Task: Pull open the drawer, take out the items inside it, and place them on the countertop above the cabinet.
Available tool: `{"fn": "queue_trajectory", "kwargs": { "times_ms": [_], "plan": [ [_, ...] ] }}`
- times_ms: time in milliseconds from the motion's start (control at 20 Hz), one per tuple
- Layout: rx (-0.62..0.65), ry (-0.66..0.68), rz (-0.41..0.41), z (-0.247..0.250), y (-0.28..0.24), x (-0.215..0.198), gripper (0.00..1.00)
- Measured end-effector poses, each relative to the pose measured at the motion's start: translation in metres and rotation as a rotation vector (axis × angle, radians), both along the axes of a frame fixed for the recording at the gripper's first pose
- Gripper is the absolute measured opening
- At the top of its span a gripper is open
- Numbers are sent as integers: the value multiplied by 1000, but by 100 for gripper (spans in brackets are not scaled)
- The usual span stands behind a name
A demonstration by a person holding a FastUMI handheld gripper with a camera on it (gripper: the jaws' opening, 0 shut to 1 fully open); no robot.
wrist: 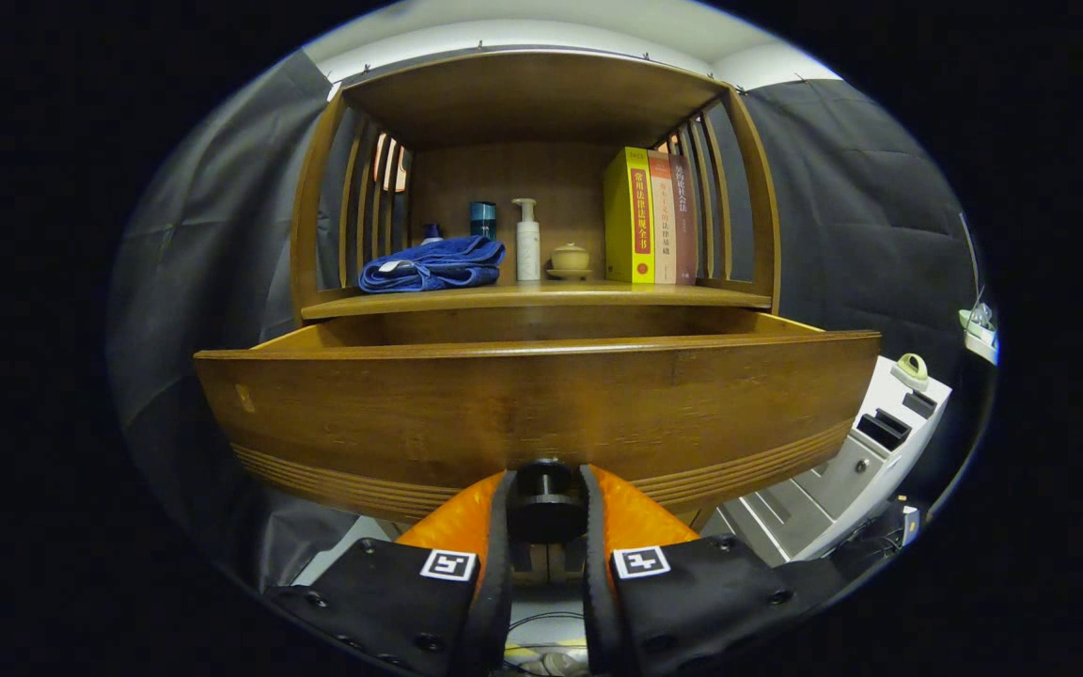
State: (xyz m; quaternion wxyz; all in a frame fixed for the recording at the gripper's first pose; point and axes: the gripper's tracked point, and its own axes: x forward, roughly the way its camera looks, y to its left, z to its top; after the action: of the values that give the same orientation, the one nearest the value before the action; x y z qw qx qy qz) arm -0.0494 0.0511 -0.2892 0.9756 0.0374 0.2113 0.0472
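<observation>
- Drawer [541, 404] of the wooden cabinet stands part-way out, its broad front panel facing the gripper and running crosswise to the fingers; its interior is hidden behind the front's top edge, so the items inside cannot be made out.
- Dark round knob [544, 503] sits low on the middle of that front, straight ahead, lodged between the two fingers.
- Gripper [546, 527] is narrowed around the knob, a finger pressing on each side, so it holds the knob.
- Any further pull would run straight back along the fingers, away from the cabinet.
- Countertop [541, 299] lies just above and behind the drawer, already carrying a folded blue towel [433, 265], a white pump bottle [527, 242], a small lidded bowl [570, 259] and upright books [650, 218]; bare space seems to remain along its front edge.
</observation>
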Motion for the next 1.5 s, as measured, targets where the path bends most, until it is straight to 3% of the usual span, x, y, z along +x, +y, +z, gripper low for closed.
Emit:
{"fn": "queue_trajectory", "kwargs": {
  "times_ms": [250, 500, 650, 750, 900, 1150, 1400, 1500],
  "plan": [
    [-9, -2, 1, -3, 2, -1, 40],
    [-7, 1, -2, -4, 5, -4, 52],
    [10, -31, 37, 10, 15, -16, 81],
    [9, -137, 36, 54, 9, -15, 100],
    [2, -364, 28, 160, -9, 22, 97],
    [6, -448, 23, 265, -26, 67, 97],
    [-17, -406, 73, 280, -4, 130, 98],
    [-32, -339, 94, 253, 10, 157, 98]
  ]
}}
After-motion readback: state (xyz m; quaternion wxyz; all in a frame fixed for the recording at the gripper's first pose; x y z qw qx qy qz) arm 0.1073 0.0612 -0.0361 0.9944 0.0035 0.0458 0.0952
